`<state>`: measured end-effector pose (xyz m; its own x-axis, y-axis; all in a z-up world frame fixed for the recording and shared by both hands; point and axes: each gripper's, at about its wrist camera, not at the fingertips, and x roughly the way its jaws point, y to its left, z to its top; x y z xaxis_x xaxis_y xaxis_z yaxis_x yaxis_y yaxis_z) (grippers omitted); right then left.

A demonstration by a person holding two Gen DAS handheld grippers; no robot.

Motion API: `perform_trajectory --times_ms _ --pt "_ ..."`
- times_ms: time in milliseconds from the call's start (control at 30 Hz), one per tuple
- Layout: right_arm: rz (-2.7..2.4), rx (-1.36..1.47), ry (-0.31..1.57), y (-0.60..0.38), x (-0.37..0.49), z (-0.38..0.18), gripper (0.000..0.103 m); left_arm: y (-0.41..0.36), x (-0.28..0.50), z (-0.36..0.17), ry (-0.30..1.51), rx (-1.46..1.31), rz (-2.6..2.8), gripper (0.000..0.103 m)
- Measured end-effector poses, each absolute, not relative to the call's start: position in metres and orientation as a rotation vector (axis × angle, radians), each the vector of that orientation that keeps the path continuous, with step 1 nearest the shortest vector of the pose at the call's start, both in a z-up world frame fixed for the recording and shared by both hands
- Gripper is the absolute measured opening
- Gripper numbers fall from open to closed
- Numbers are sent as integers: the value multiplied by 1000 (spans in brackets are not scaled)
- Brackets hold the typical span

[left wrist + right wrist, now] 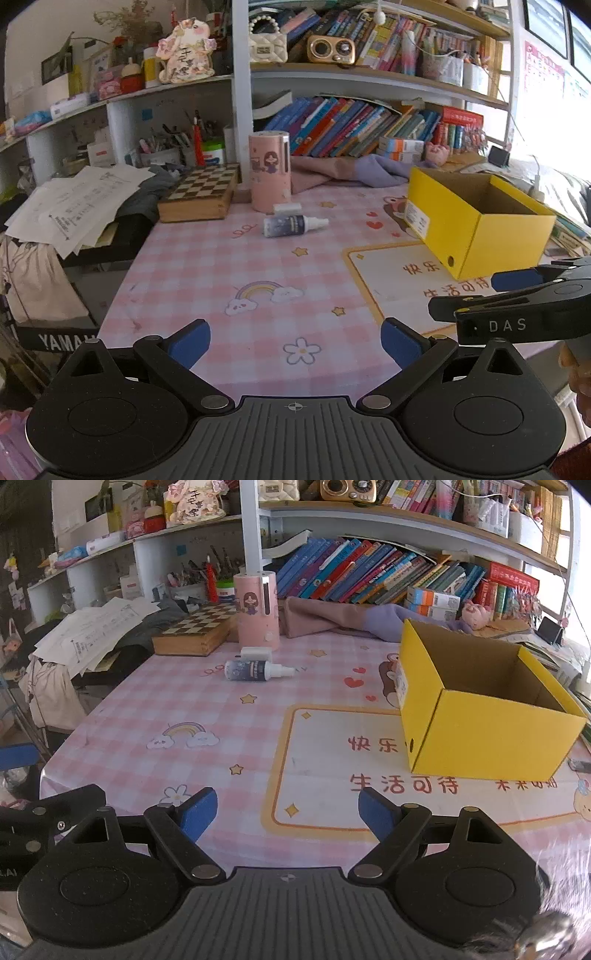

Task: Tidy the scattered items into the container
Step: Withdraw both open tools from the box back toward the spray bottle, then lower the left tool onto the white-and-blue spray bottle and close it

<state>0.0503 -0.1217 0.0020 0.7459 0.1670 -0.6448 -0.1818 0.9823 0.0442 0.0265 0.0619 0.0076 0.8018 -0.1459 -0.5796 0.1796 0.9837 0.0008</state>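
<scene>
Both grippers hover empty over the near edge of the table, jaws apart.

The left gripper (295,343) and right gripper (287,812) hold nothing between their blue pads. A spray bottle (293,225) lies on its side toward the far edge of the table (221,280), touching a small white block (286,208) just behind it; a pink cylinder (268,171) stands upright behind those. The open yellow box (491,734) sits at the right side, well apart from the bottle. A chessboard (201,195) rests at the far left corner.
</scene>
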Motion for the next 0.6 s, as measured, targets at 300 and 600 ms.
perform_trajectory --times_ms 300,600 --pt "206 -25 708 -120 79 -1 83 61 54 4 628 64 -164 100" --pt "224 -22 700 -120 130 2 83 55 96 5 627 78 -150 100"
